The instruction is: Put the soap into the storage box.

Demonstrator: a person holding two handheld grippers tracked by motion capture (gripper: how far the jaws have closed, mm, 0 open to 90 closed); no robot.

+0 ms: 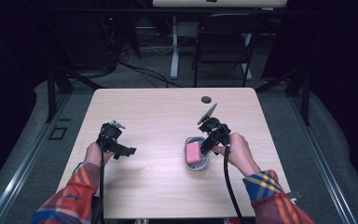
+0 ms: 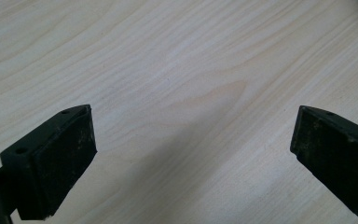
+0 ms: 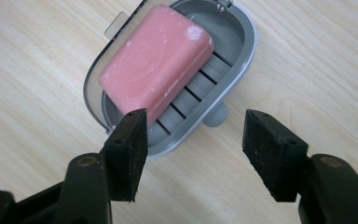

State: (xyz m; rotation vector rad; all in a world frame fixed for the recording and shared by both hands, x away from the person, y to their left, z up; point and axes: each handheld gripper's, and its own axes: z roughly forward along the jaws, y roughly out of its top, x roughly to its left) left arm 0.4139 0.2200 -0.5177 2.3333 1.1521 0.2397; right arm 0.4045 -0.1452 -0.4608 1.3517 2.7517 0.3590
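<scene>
A person in plaid sleeves works at a pale wooden table (image 1: 168, 107) with two hand-held grippers; one pink bar of soap (image 3: 156, 60) lies in one grey soap dish (image 3: 242, 42), aslant across its slotted floor, the dish standing on the right half of the table near the front edge; a short spout juts from the dish's rim toward the camera in the right gripper view. The right gripper (image 3: 193, 151) hangs just above the near rim of the dish, its two black jaws parted with a clear gap between them and nothing gripped, one jaw overlapping the dish's edge in that view, the other over bare wood; the pads touch neither soap nor dish. The left gripper (image 2: 193, 154) sits well apart on the table's left half, its two jaws spread wide over bare wood, holding nothing. Beyond the table stand one dark folding chair (image 1: 223, 42) and one white desk leg (image 1: 174, 46); one round cable hole (image 1: 206, 99) marks the table's far edge.
</scene>
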